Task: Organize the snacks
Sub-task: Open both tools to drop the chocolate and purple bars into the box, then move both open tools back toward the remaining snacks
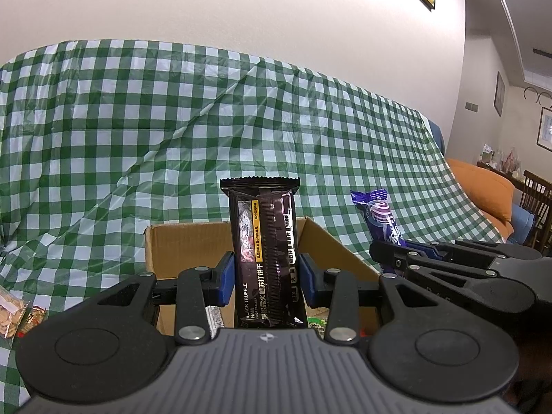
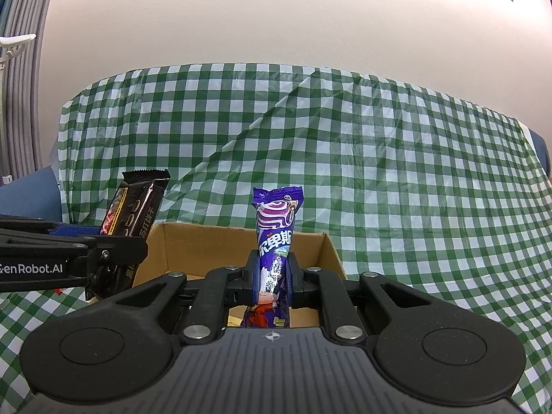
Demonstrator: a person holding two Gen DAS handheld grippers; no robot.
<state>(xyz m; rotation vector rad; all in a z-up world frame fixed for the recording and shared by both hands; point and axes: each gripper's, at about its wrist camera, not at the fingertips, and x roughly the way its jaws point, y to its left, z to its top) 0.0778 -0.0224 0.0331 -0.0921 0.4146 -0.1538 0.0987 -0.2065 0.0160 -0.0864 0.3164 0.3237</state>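
My left gripper is shut on a black cracker packet, which stands upright between its blue pads above an open cardboard box. The right gripper is shut on a purple snack packet, also upright, over the same cardboard box. From the left wrist the purple snack packet and the right gripper show at the right. From the right wrist the black cracker packet and the left gripper show at the left. A few wrappers lie inside the box, mostly hidden.
A green and white checked cloth covers the surface and drapes up the sofa back behind the box. Loose snack packets lie on the cloth at the far left. An orange cushion and a wooden chair stand to the right.
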